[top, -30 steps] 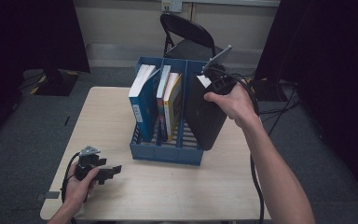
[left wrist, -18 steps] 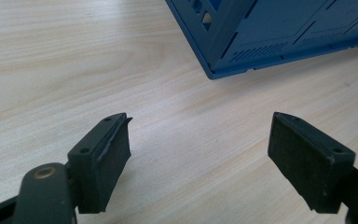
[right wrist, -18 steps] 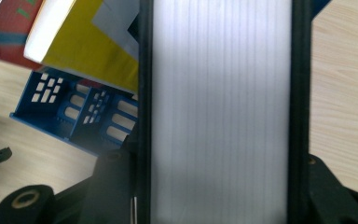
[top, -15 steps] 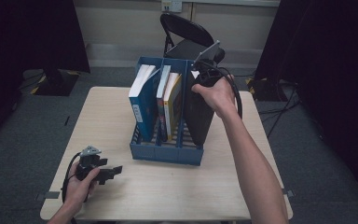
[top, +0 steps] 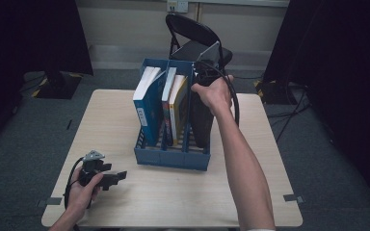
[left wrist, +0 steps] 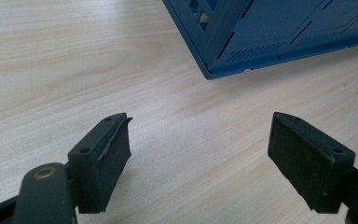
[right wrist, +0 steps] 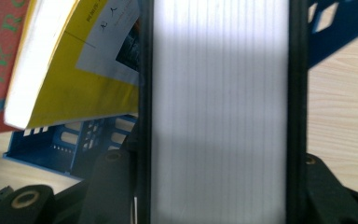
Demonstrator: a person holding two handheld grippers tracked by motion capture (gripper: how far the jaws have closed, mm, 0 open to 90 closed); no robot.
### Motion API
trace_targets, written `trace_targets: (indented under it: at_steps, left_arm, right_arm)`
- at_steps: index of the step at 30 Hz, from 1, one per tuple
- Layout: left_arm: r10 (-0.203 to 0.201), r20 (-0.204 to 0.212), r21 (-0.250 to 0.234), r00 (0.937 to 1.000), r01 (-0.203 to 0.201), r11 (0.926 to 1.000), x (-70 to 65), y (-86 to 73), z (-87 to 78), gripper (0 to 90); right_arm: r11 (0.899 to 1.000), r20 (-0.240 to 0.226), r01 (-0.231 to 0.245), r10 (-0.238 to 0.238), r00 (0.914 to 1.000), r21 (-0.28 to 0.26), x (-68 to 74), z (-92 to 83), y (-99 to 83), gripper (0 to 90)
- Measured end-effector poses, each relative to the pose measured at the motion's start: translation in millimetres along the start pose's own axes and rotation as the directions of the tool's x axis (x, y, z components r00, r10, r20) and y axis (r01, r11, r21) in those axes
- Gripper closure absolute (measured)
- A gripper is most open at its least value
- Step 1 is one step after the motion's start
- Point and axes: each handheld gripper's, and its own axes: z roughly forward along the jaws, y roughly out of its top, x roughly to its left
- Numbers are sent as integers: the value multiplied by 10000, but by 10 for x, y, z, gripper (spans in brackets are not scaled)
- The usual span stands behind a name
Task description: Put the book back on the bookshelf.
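A blue three-slot file rack (top: 173,156) stands mid-table. Its left slot holds a blue book (top: 147,103); the middle slot holds a red-covered book (top: 167,94) and a yellow book (top: 178,103). My right gripper (top: 203,86) is shut on a thick black-covered book (top: 201,122), which stands upright in the right slot. In the right gripper view the book's white page edge (right wrist: 219,93) runs between the two jaws, with the yellow book (right wrist: 74,70) leaning beside it. My left gripper (top: 118,177) rests open on the table at the front left, its jaws (left wrist: 200,158) empty and aimed at the rack's corner (left wrist: 242,51).
The light wooden table (top: 183,207) has bare surface in front of the rack and on both sides. A black folding chair (top: 195,41) stands behind the far edge. Cables trail on the floor at the right.
My right hand has carried the black book left and slightly down, from beside the rack's right side into its right slot. The left gripper has stayed put.
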Motion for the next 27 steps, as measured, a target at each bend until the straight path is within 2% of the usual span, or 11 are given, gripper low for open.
trace_targets:
  at_steps: [1,3,13,18,21,26,27]
  left_arm:
    - [14,-8,14,10000,-14,10000,-1,-1,-1,206]
    - [60,12,52,10000,-60,10000,-1,0,-4,207]
    - [76,20,54,10000,-76,10000,-14,1,6,209]
    - [108,-29,12,9999,-108,9999,-10,3,-2,210]
    - [145,-6,32,9999,-145,9999,-10,5,-5,210]
    - [225,7,48,9997,-225,9997,-28,8,7,210]
    - [253,10,44,9997,-253,9997,-37,10,5,210]
  right_arm:
    - [9998,132,187,-186,9997,-27,23,24,-2,537]
    - [9998,89,3,-1,10000,-223,-1,134,-30,537]
    - [9993,125,-284,287,9995,-227,17,478,-122,537]
    - [9982,106,-492,496,9987,-334,22,557,-153,536]
    - [9982,210,-450,458,9987,-391,57,625,-193,534]
    - [9979,196,-400,410,9990,-499,58,628,-229,526]
    - [9985,210,-231,241,9995,-488,73,630,-251,516]
